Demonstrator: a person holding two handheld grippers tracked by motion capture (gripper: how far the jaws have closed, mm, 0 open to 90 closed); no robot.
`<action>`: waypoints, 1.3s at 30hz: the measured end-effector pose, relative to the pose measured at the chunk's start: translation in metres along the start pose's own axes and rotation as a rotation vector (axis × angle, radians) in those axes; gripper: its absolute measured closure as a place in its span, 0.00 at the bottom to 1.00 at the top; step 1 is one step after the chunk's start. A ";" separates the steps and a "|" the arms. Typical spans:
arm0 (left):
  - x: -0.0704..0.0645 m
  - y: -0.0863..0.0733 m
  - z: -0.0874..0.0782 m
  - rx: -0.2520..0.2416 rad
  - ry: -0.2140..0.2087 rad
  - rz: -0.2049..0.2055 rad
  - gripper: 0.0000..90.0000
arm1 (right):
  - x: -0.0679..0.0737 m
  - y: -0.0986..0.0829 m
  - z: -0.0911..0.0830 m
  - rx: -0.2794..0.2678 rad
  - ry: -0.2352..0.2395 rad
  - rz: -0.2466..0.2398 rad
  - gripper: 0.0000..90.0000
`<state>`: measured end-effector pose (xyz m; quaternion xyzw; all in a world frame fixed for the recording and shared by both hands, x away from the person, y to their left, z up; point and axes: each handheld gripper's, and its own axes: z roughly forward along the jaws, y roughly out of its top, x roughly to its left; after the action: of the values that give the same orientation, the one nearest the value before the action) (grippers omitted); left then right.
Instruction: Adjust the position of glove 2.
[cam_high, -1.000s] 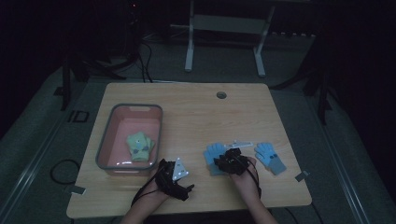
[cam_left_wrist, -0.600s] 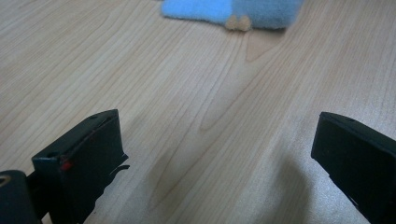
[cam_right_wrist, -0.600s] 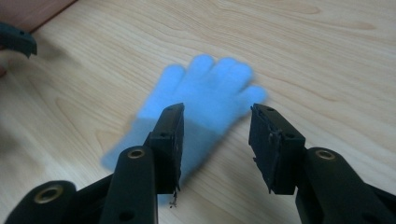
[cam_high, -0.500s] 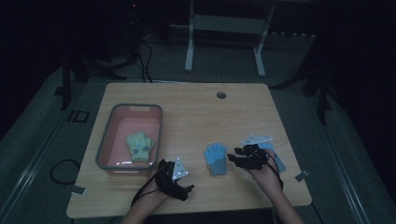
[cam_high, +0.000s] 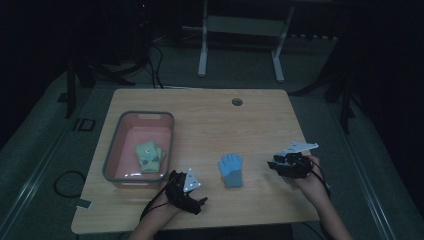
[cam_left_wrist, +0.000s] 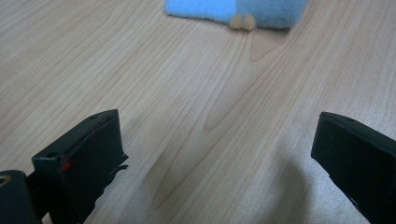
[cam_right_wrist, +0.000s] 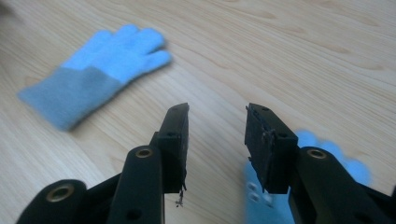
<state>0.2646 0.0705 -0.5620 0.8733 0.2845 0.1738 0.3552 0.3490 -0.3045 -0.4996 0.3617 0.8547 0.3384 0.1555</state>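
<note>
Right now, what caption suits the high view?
Two hand-held grippers flank a blue glove on the table; green gloves fill a bin.

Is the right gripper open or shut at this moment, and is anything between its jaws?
Open and empty. In its own view the right gripper shows bare table between its parted jaws; one blue glove lies ahead, a second glove beneath it.
</note>
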 end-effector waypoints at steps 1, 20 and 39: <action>0.000 0.000 0.000 0.001 -0.001 -0.001 0.03 | -0.004 -0.002 -0.002 -0.002 0.001 0.005 0.68; -0.001 -0.001 0.001 0.004 0.007 0.006 0.03 | -0.055 -0.045 -0.004 0.050 0.010 0.019 0.64; 0.001 -0.001 0.002 0.007 0.015 0.014 0.03 | -0.054 -0.056 0.002 0.104 0.012 0.028 0.91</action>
<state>0.2657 0.0705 -0.5636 0.8751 0.2815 0.1821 0.3489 0.3583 -0.3708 -0.5388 0.3794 0.8668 0.2977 0.1266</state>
